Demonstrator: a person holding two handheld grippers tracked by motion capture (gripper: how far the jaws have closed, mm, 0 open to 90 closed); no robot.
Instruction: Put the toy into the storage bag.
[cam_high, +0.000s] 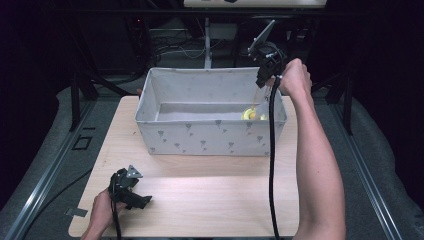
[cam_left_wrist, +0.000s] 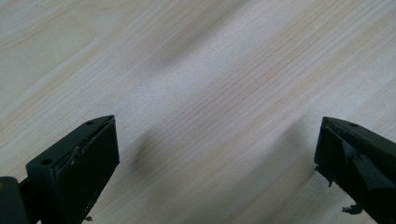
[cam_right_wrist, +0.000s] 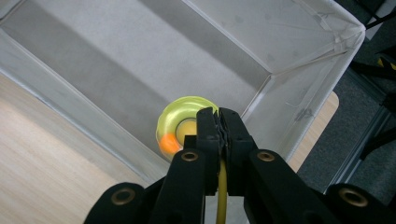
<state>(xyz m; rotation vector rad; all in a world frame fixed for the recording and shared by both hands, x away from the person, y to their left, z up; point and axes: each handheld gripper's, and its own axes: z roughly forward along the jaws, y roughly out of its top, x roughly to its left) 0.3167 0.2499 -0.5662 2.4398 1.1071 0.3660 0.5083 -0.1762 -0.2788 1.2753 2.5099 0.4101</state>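
— So where is the yellow ring (cam_right_wrist: 187, 125)?

— It hangs inside the grey box (cam_high: 210, 137), near the right end, right under the right gripper (cam_right_wrist: 218, 122). Its jaws are pinched on a yellow string (cam_right_wrist: 222, 196) that goes down to the ring.

— And the left gripper (cam_left_wrist: 215, 154)?

— Far away, low over the wooden surface (cam_high: 210, 195), jaws wide apart, holding nothing. The right hand (cam_high: 295, 77) is much closer.

A grey patterned fabric bin (cam_high: 210, 137) sat at the far middle of the pale wooden tabletop (cam_high: 210, 200), with a translucent yellow-green ring-shaped toy (cam_right_wrist: 184, 122) inside near its right end and bare board in front.
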